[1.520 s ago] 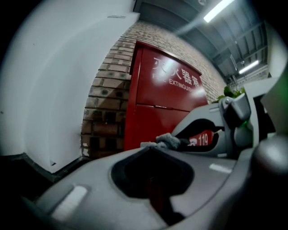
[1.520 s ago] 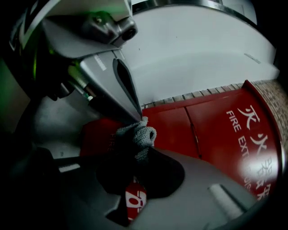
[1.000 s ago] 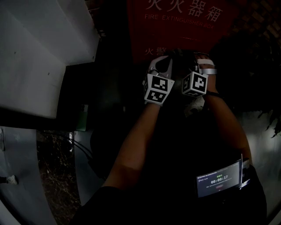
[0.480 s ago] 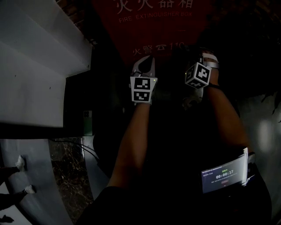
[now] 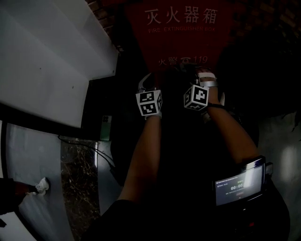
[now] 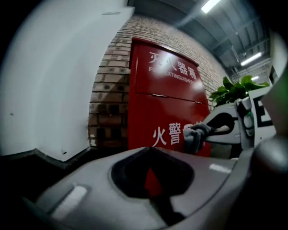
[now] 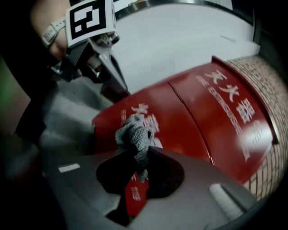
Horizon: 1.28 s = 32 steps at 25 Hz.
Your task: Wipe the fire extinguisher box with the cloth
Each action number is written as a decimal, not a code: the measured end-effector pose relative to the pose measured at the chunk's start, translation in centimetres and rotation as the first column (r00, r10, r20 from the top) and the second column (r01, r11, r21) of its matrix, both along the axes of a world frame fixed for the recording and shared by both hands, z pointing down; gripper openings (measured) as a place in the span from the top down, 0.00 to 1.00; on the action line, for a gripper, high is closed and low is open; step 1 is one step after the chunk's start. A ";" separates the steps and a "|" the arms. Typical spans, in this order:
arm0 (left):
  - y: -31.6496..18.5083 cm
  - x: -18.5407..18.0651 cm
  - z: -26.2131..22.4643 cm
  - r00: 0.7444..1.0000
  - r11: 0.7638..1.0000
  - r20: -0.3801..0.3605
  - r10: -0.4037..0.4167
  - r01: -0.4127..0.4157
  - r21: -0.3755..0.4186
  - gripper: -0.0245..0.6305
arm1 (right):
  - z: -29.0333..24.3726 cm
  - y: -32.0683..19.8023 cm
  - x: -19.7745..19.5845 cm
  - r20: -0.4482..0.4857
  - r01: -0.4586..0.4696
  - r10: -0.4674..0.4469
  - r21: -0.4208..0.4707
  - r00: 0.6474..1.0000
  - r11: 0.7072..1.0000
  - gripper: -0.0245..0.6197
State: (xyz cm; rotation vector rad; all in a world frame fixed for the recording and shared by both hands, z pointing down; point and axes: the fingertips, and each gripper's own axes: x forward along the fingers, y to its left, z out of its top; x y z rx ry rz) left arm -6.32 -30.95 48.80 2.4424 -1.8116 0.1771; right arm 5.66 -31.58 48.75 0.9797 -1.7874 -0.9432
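Our left tool point(image 6: 149, 149) has its jaws together on nothing. Our right tool point(image 7: 143, 150) is clamped on a bunched grey cloth point(image 7: 134, 134), held just before the lower white lettering of the red box point(image 7: 198, 112); we cannot tell whether it touches. The box stands upright against a brick wall point(image 6: 112, 90), with a white wall point(image 6: 49, 81) to its left, a plant point(image 6: 236, 87) to its right and strip lights point(image 6: 211, 5) on the ceiling beyond.

Red metal fire extinguisher box point(image 5: 181, 44): white lettering "灭火器箱", beneath it "FIRE EXTINGUISHER BOX", lower down "火警 119". Small lit screen point(image 5: 237, 184) beside the person's right arm: timer digits beginning "00:00", remainder illegible.
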 end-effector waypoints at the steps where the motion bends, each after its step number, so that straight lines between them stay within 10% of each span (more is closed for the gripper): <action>1: 0.2 -0.6 0.2 1.000 1.000 -0.011 -0.023 0.023 -0.009 0.96 | 0.0 0.1 -1.6 0.005 0.024 -0.024 0.006 1.000 1.000 0.90; 12: -0.9 -2.6 1.5 0.997 0.996 -0.019 -0.075 0.074 -0.058 0.96 | 2.3 -1.6 -11.6 0.093 0.141 -0.141 0.001 0.986 0.990 0.90; 32: -2.7 7.0 1.9 0.979 0.979 0.016 0.206 -0.205 -0.019 0.96 | 4.6 -3.3 -1.4 0.103 -0.063 0.072 -0.091 0.992 0.994 0.90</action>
